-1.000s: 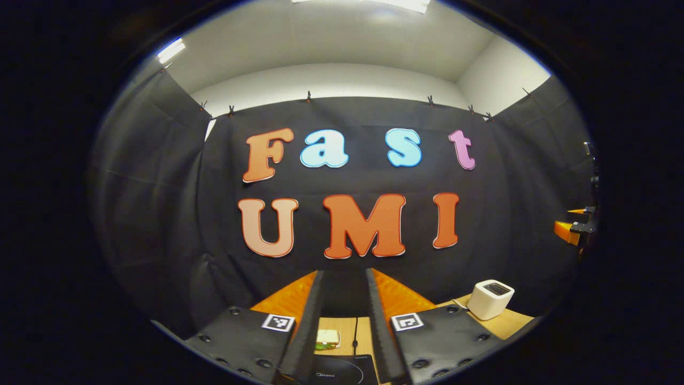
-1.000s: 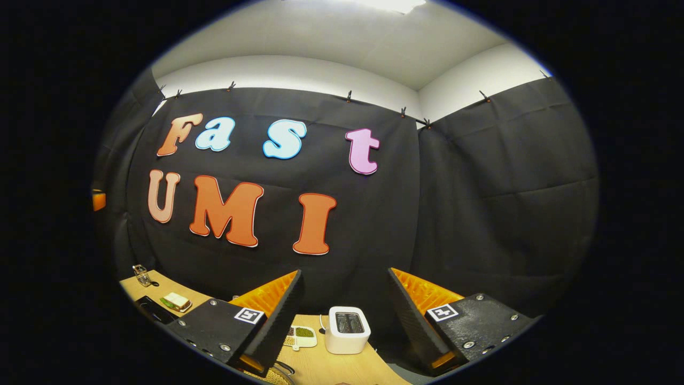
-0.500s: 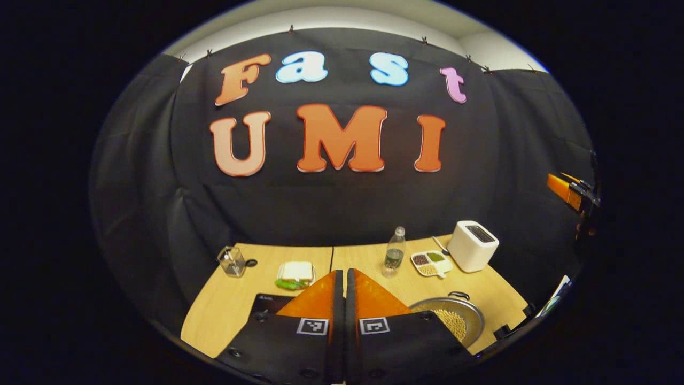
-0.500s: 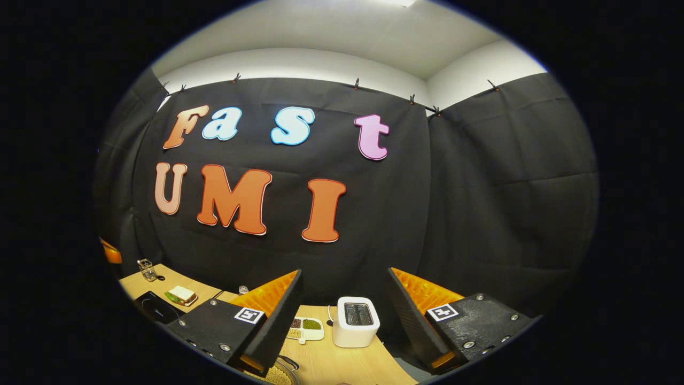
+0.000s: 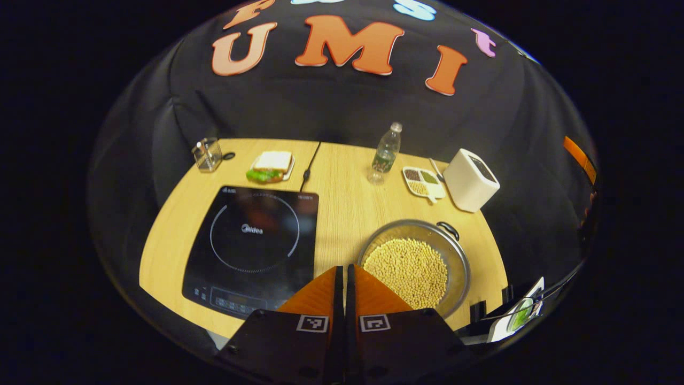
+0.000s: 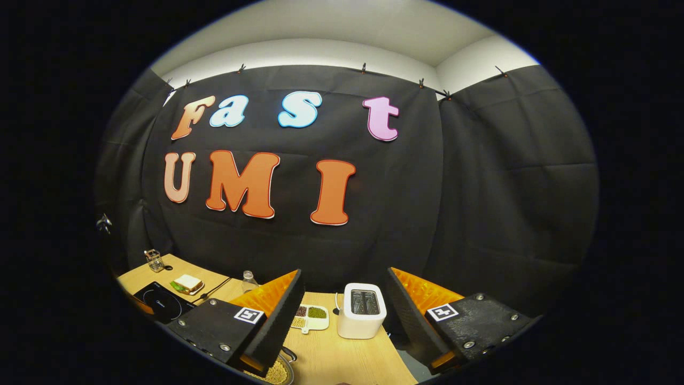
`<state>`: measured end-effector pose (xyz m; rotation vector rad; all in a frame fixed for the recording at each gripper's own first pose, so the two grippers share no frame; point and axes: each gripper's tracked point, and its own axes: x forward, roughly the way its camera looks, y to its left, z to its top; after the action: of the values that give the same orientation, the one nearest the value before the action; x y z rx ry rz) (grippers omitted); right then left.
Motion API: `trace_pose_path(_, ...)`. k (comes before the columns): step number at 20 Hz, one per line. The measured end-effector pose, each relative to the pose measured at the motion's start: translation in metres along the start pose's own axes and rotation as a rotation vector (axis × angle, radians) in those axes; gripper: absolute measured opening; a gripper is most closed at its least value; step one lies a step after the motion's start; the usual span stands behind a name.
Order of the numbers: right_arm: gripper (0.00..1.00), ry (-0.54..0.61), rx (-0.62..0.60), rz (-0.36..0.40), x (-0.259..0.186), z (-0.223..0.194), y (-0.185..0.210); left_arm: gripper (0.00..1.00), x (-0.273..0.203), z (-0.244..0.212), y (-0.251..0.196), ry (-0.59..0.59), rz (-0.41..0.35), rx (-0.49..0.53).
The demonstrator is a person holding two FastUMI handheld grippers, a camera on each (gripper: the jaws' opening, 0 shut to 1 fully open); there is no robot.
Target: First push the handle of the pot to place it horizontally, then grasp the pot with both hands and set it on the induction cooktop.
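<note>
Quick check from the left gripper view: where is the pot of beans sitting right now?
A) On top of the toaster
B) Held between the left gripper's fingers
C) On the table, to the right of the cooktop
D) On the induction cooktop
C: the pot rests on the wooden table, beside the induction cooktop and clear of it; the left gripper is closed and empty.

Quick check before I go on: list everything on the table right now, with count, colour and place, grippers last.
pot: 1, steel, full of tan beans, right of cooktop
induction cooktop: 1, black, table's left half
toaster: 1, white, far right
sectioned dish: 1, white, left of toaster
bottle: 1, clear, far centre
sandwich: 1, white and green, behind cooktop
glass jar: 1, clear, far left
table: 1, light wood
left gripper: orange fingers, shut
right gripper: orange fingers, open
</note>
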<state>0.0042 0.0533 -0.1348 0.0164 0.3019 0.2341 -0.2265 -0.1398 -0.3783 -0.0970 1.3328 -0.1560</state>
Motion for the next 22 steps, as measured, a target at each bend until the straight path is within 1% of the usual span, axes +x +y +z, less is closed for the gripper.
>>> trace_pose_path(2,0.95,0.011,-0.002,0.008,0.002,-0.006,-0.005,0.08,0.005,-0.034,0.003,0.088,0.021,-0.045)
trace_pose_path(3,1.00,0.016,-0.002,0.014,0.002,-0.009,-0.007,0.08,0.008,-0.049,0.002,0.131,0.028,-0.069)
trace_pose_path(4,0.96,0.023,0.000,0.019,0.003,-0.012,-0.009,0.08,0.010,-0.065,0.000,0.169,0.034,-0.094)
trace_pose_path(8,0.95,0.046,0.008,0.040,0.003,-0.026,-0.014,0.08,0.013,-0.119,-0.003,0.304,0.065,-0.181)
trace_pose_path(13,0.96,0.068,0.023,0.049,-0.001,-0.040,-0.023,0.07,0.013,-0.172,-0.015,0.441,0.056,-0.305)
trace_pose_path(16,0.95,0.082,0.031,0.047,-0.006,-0.048,-0.030,0.07,0.018,-0.180,-0.026,0.473,0.036,-0.356)
trace_pose_path(17,0.96,0.085,0.029,0.044,-0.008,-0.051,-0.033,0.10,0.021,-0.182,-0.030,0.478,0.029,-0.371)
trace_pose_path(18,0.96,0.089,0.026,0.039,-0.009,-0.052,-0.036,0.08,0.023,-0.180,-0.032,0.480,0.025,-0.388)
trace_pose_path(19,0.95,0.093,0.023,0.034,-0.011,-0.054,-0.039,0.10,0.028,-0.182,-0.034,0.486,0.024,-0.405)
trace_pose_path(20,0.96,0.098,0.021,0.028,-0.013,-0.056,-0.041,0.07,0.031,-0.182,-0.037,0.492,0.022,-0.426)
trace_pose_path(21,0.96,0.105,0.020,0.022,-0.015,-0.058,-0.044,0.10,0.035,-0.183,-0.038,0.502,0.023,-0.441)
trace_pose_path(22,0.96,0.110,0.021,0.017,-0.017,-0.060,-0.046,0.08,0.039,-0.181,-0.040,0.504,0.024,-0.447)
